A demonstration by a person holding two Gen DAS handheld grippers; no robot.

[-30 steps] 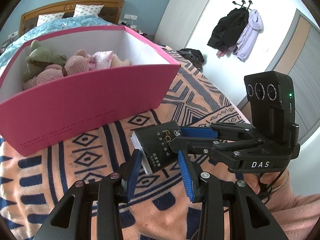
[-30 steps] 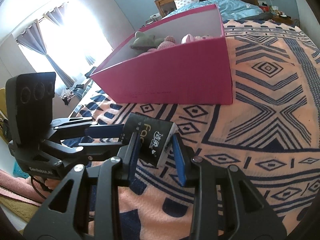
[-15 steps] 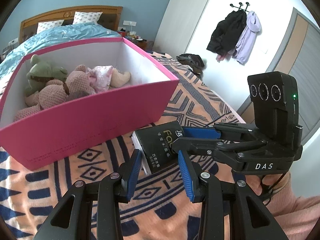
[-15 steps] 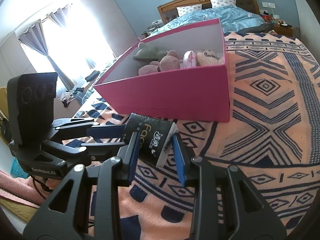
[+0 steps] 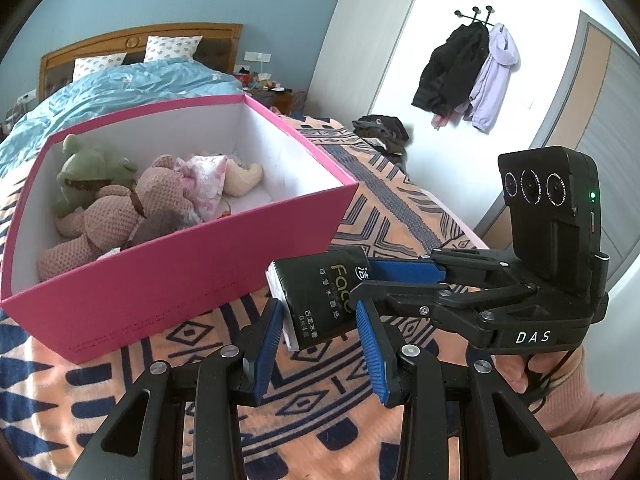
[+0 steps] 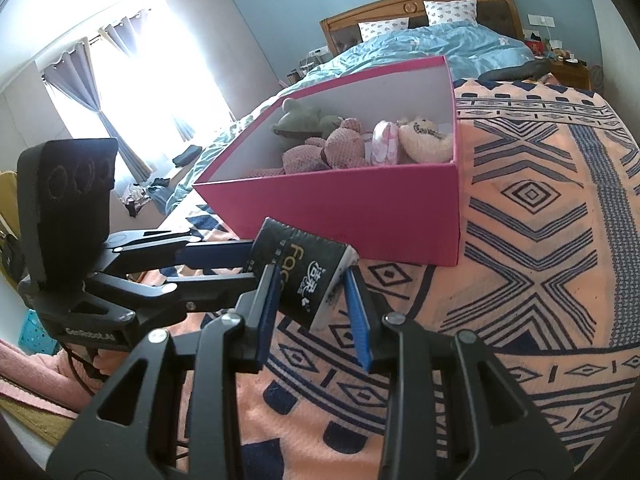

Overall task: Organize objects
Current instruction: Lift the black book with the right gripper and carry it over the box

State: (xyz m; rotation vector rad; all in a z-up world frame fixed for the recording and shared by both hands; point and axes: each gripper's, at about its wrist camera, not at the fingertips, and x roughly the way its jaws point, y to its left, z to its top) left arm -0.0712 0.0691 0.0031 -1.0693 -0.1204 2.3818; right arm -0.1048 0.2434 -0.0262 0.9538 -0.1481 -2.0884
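Blue walls, wood headboard [image 5: 136,40] w/ teal duvet [image 6: 452,46] — bright curtained window [image 6: 132,92], coats [image 5: 466,68] hung.

each camera sat just behind its own tongs, close above the patterned blanket [image 5: 400,216]. the left wrist view faced the headboard and the coat wall; the right wrist view faced the headboard and the window. both shared the pink box [image 5: 192,276] [image 6: 360,216], the black tissue pack [image 5: 324,296] [image 6: 308,276], and each showed the other tongs from the side.

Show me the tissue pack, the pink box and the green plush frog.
tissue pack [image 5: 326,292], left wrist view, black front face.
pink box [image 5: 180,276], left wrist view, near outer wall.
green plush frog [image 6: 304,120], right wrist view, its head.
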